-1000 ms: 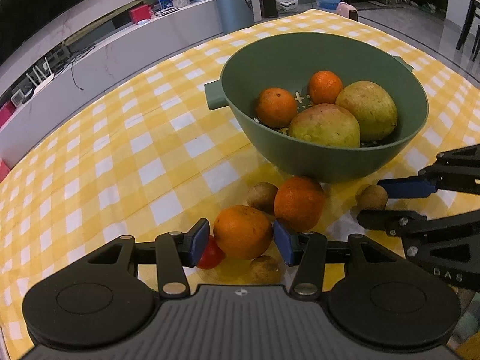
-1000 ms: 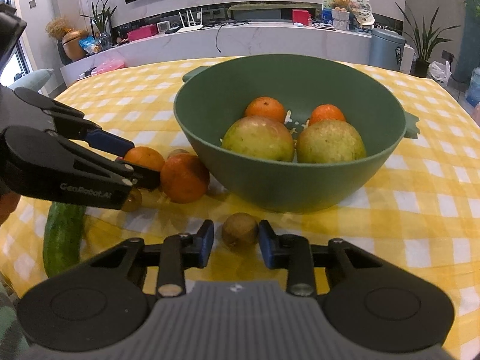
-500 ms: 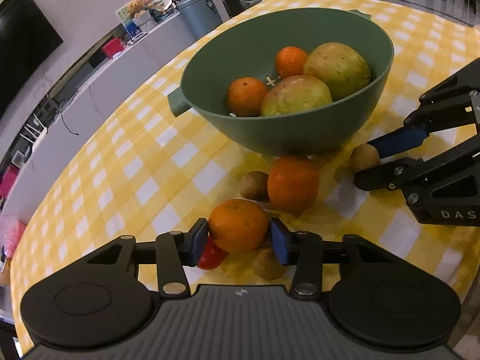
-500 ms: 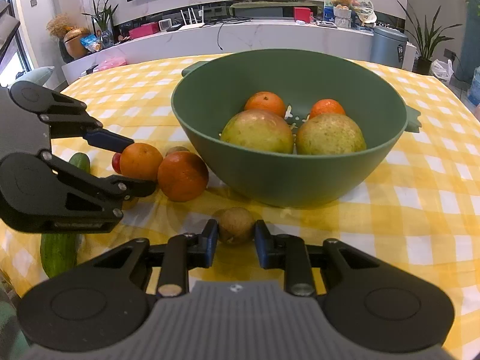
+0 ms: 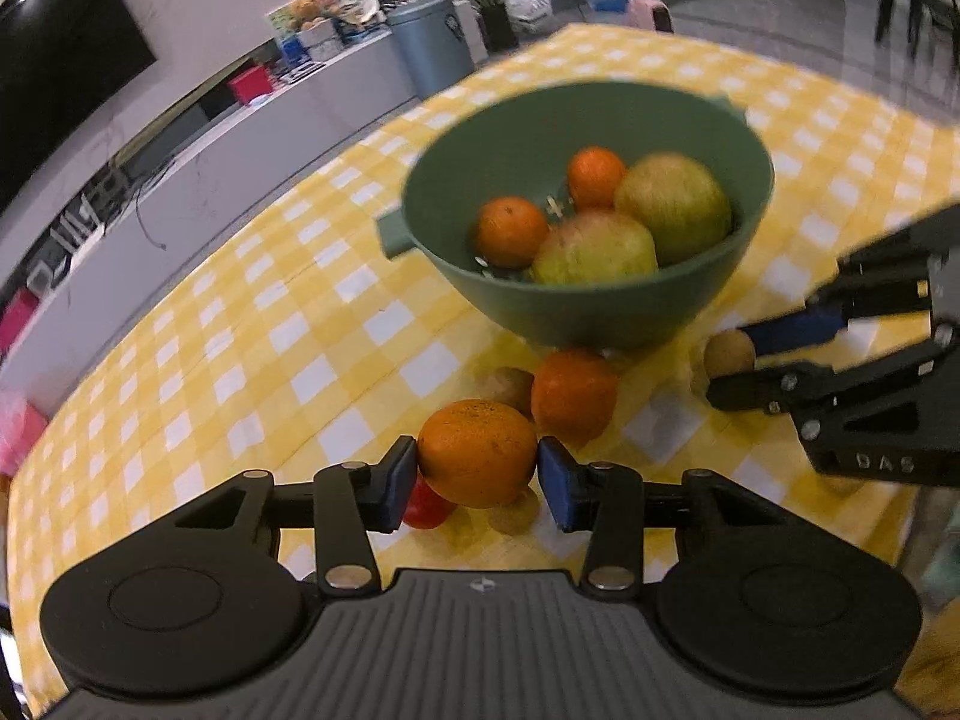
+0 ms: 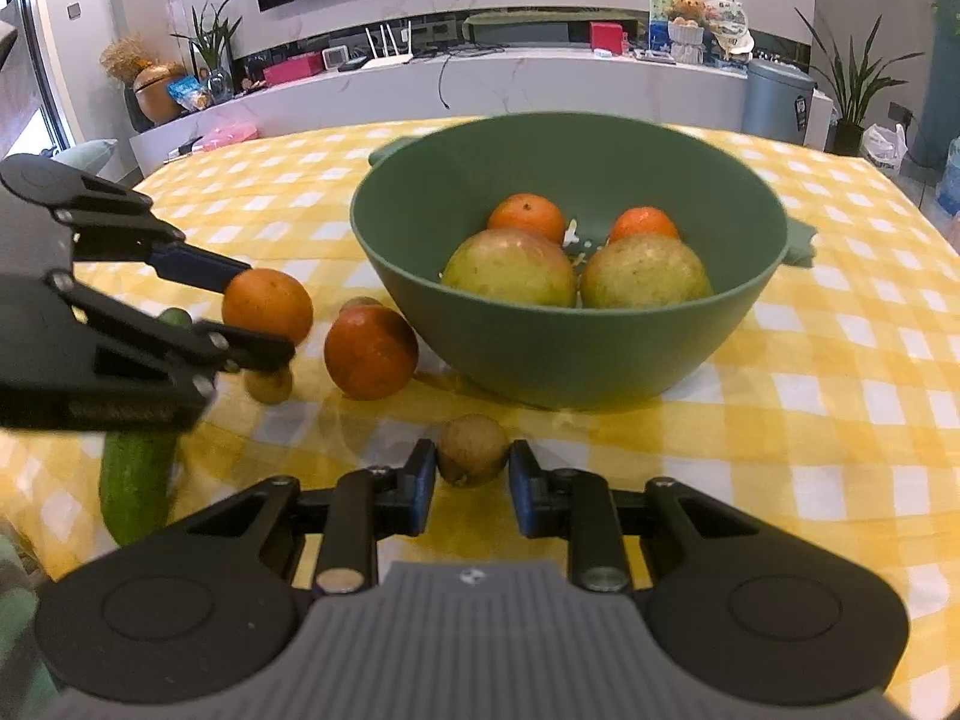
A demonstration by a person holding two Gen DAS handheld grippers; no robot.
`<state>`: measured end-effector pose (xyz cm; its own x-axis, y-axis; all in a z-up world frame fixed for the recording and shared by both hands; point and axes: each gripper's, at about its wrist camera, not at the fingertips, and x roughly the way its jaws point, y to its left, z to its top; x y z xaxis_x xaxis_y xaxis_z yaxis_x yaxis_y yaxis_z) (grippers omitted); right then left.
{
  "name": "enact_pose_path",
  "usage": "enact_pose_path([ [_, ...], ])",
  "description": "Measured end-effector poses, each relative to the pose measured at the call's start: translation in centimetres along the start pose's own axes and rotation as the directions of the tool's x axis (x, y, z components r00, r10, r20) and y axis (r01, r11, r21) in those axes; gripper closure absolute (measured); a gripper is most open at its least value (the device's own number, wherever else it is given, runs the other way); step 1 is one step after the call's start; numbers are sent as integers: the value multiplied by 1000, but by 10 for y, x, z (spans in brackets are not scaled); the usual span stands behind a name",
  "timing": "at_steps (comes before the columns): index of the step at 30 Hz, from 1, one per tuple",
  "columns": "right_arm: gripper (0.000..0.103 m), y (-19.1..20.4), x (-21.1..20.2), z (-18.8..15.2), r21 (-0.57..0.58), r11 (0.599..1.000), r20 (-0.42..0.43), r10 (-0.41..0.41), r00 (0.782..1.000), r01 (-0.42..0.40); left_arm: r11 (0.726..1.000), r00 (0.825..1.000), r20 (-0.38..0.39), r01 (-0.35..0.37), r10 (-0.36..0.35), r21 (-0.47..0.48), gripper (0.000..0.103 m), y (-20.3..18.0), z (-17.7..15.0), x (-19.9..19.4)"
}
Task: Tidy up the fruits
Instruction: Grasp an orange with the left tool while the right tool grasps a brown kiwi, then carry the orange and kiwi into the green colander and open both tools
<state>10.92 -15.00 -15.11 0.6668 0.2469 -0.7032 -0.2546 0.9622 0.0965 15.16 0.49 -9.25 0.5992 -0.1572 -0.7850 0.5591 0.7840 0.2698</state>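
My left gripper point(image 5: 477, 474) is shut on an orange point(image 5: 477, 450), held just above the yellow checked cloth; the right wrist view shows this orange point(image 6: 267, 303) clear of the table. My right gripper point(image 6: 471, 465) is shut on a small brown kiwi point(image 6: 472, 447) in front of the green bowl point(image 6: 570, 354). In the bowl point(image 5: 540, 312) lie two small oranges and two large yellow-green fruits. A second orange point(image 5: 573, 393) and another brown kiwi point(image 5: 510, 387) rest on the cloth beside the bowl.
A red tomato point(image 5: 426, 507) sits under my left finger. A cucumber point(image 6: 135, 480) lies at the table's near left edge, and a small brown fruit point(image 6: 270, 384) lies below the left gripper. The table edge drops off at the right point(image 5: 900, 516).
The left jaws closed onto the orange and lifted it off the cloth, rolling slightly. The right jaws closed onto the kiwi; the right hand barely moved.
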Motion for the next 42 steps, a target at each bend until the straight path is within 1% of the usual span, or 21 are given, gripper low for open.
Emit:
enact_pose_path([
  [5, 80, -3, -16, 2, 5, 1000, 30, 14, 999, -14, 997, 1000, 27, 7, -5, -73, 53, 20, 11, -29],
  [10, 80, -6, -36, 8, 3, 1000, 81, 21, 996, -22, 989, 998, 58, 12, -3, -148, 53, 38, 25, -56],
  [15, 80, -11, -54, 19, 0, 1000, 137, 31, 990, -31, 971, 994, 95, 65, -44, -232, 54, 48, 40, -75],
  [19, 80, -16, -63, 31, -12, 999, 176, 35, 984, -34, 948, 987, 122, 135, -103, -290, 53, 50, 55, -78],
  [23, 80, -26, -67, 45, -10, 999, 199, 46, 979, -45, 917, 980, 113, 193, -163, -349, 53, 46, 71, -65],
  [27, 80, -34, -63, 58, -35, 998, 197, 52, 979, -46, 866, 965, 99, 262, -243, -426, 53, 42, 83, -41],
  [28, 80, -36, -61, 60, -42, 998, 193, 52, 980, -44, 858, 963, 95, 269, -254, -436, 53, 40, 85, -35],
  [29, 80, -39, -58, 63, -48, 998, 187, 52, 981, -44, 858, 963, 89, 269, -256, -438, 53, 38, 87, -30],
  [33, 80, -50, -43, 72, -64, 997, 153, 57, 987, -48, 872, 970, 41, 234, -240, -430, 53, 28, 95, -8],
  [36, 80, -54, -29, 76, -92, 995, 124, 56, 991, -45, 874, 971, 8, 218, -238, -434, 53, 24, 100, 8],
  [41, 80, -60, -3, 83, -129, 991, 68, 44, 997, -35, 907, 982, -65, 138, -177, -397, 53, 15, 110, 28],
  [42, 80, -61, 2, 84, -135, 990, 59, 43, 997, -35, 911, 983, -72, 129, -171, -392, 53, 15, 111, 31],
])
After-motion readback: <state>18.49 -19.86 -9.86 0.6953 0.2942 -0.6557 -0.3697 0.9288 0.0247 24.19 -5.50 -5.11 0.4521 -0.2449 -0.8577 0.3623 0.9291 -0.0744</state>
